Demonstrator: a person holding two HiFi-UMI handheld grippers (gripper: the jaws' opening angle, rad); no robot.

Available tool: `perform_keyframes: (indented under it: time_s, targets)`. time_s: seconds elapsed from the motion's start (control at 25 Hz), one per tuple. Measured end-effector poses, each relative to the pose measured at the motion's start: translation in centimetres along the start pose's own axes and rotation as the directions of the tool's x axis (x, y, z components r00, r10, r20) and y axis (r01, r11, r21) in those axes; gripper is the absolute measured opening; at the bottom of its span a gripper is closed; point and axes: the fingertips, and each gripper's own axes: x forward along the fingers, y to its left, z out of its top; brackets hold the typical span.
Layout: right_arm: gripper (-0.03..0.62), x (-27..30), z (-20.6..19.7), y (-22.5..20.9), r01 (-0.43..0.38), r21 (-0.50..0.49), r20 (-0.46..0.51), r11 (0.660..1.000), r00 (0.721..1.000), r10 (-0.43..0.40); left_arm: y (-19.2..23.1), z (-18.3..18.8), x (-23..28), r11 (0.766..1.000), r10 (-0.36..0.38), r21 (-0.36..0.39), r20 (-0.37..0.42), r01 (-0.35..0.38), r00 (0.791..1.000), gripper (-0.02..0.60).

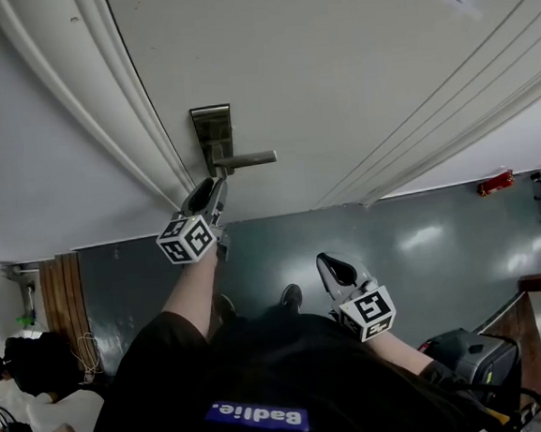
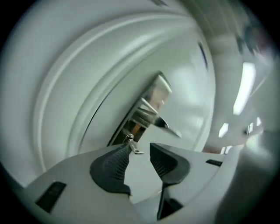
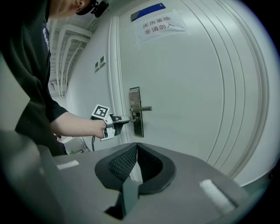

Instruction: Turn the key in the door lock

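Two tools in play. Left tool [image 2: 140, 148] jaws wide, nothing pinched; key [image 2: 132, 145] pokes from lock plate [image 1: 209, 126] just beyond its jaws, below handle [image 1: 247, 160]. Right tool [image 3: 136, 151] jaws together, empty, well back from lock plate. Key seated, ungripped; turn looks either finished or awaiting fresh grip.

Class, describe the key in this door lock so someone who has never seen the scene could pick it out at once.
Find the white door, then the tall metal lock plate by its edge. Under that plate's lever handle a small silver key sticks out. Unlike the long handle, it is tiny and thin, right at the left hand-held gripper's open tips.
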Motion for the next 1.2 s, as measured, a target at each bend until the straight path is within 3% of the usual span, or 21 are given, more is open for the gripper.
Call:
perform_keyframes:
  time_s: [0.04,0.08,0.12,0.16,0.24,0.28,0.32,0.36,0.4,0.48,0.6,0.76,0.8,0.96,1.04,1.12,1.16,1.2]
  targets:
    - [-0.003,0.0,0.0,-0.2,0.006,-0.002,-0.002,1.000,1.000,-0.006,-0.2,-0.5,-0.2,0.966,0.079,0.253,-0.063,-0.061,0.995,0.132]
    - [-0.003,0.0,-0.1,-0.3,0.013,-0.006,-0.005,1.000,1.000,-0.013,-0.4,-1.1,-0.2,0.877,0.158,0.473,-0.107,-0.090,0.982,0.133]
    - [-0.003,0.1,-0.1,-0.5,0.020,-0.010,-0.009,1.000,1.000,-0.020,-0.6,-1.5,0.0,0.763,0.224,0.640,-0.125,-0.094,0.967,0.133]
    - [-0.003,0.1,-0.2,-0.5,0.026,-0.016,-0.012,1.000,1.000,-0.026,-0.9,-1.6,0.2,0.647,0.272,0.757,-0.120,-0.089,0.955,0.132]
    - [-0.003,0.1,-0.3,-0.7,0.037,-0.030,-0.024,0.999,0.999,-0.038,-1.2,-1.5,1.1,0.433,0.334,0.898,-0.083,-0.074,0.939,0.133]
    - [-0.003,0.1,-0.3,-0.8,0.042,-0.036,-0.031,0.998,0.999,-0.043,-1.2,-1.6,1.6,0.339,0.363,0.939,-0.069,-0.063,0.929,0.132]
    - [-0.003,0.0,-0.5,-0.9,0.046,-0.041,-0.039,0.998,0.998,-0.048,-0.9,-1.8,2.2,0.260,0.396,0.964,-0.061,-0.049,0.916,0.133]
    - [-0.003,-0.1,-0.6,-1.1,0.052,-0.046,-0.046,0.998,0.997,-0.054,-0.4,-2.0,2.7,0.205,0.430,0.978,-0.056,-0.037,0.901,0.132]
    - [-0.003,-0.2,-0.7,-1.2,0.058,-0.048,-0.051,0.997,0.997,-0.060,0.0,-2.1,3.0,0.174,0.457,0.984,-0.052,-0.032,0.888,0.132]
    - [-0.003,-0.6,-0.7,-1.6,0.070,-0.046,-0.046,0.996,0.996,-0.072,0.3,-2.0,3.4,0.158,0.476,0.987,-0.043,-0.038,0.878,0.132]
    - [-0.003,-1.2,-1.0,-2.2,0.084,-0.041,-0.044,0.996,0.995,-0.086,-0.8,-1.6,4.1,0.153,0.452,0.986,-0.017,-0.059,0.892,0.103]
    - [-0.003,-1.6,-1.5,-2.8,0.097,-0.048,-0.064,0.994,0.993,-0.100,-0.9,-1.2,4.2,0.226,0.471,0.967,-0.002,-0.118,0.882,0.087]
    - [-0.003,-1.8,-1.5,-2.9,0.100,-0.055,-0.064,0.993,0.993,-0.103,-0.9,-1.2,4.0,0.231,0.475,0.965,-0.002,-0.123,0.880,0.087]
    - [-0.003,-2.0,-2.1,-3.4,0.098,-0.048,-0.086,0.994,0.991,-0.102,-0.3,-1.6,3.9,0.188,0.500,0.977,-0.009,-0.099,0.866,0.089]
    - [-0.003,-2.0,-2.4,-3.2,0.081,-0.035,-0.088,0.996,0.993,-0.084,0.0,-1.6,3.8,0.192,0.509,0.977,-0.014,-0.097,0.860,0.091]
    - [-0.003,-1.9,-2.2,-3.0,0.066,-0.028,-0.078,0.997,0.995,-0.068,0.0,-1.4,3.7,0.222,0.506,0.970,-0.027,-0.100,0.862,0.089]
    - [-0.003,-1.9,-2.1,-3.0,0.062,-0.028,-0.073,0.998,0.995,-0.064,0.0,-1.3,3.7,0.255,0.501,0.961,-0.037,-0.107,0.865,0.085]
    - [-0.003,-1.9,-2.1,-3.0,0.061,-0.027,-0.069,0.998,0.996,-0.063,0.0,-1.2,3.7,0.308,0.491,0.943,-0.048,-0.122,0.870,0.075]
